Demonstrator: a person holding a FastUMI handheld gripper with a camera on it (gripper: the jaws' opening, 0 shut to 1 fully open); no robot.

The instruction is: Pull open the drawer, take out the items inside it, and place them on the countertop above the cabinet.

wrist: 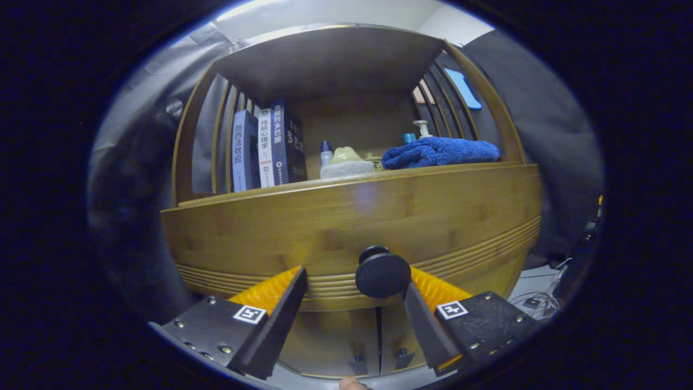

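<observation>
worktop (227, 197): bamboo cabinet's top, carrying books (268, 149) and a blue towel (441, 151)
drawer (352, 227): below worktop, closed
knob (382, 273): on drawer front, between fingers
gripper (352, 295): fingers spread apart, right finger touching knob

- I see the bamboo cabinet (346, 216) – its countertop (346, 181) carries everything.
- Left of the pale soap dish (346, 162): upright books (268, 149).
- Just beside that dish – a small bottle (325, 153).
- Right of it: a folded blue towel (439, 151), with a pump bottle (422, 128) behind.
- My gripper (354, 303) hangs with fingers apart around the drawer knob (382, 274).
</observation>
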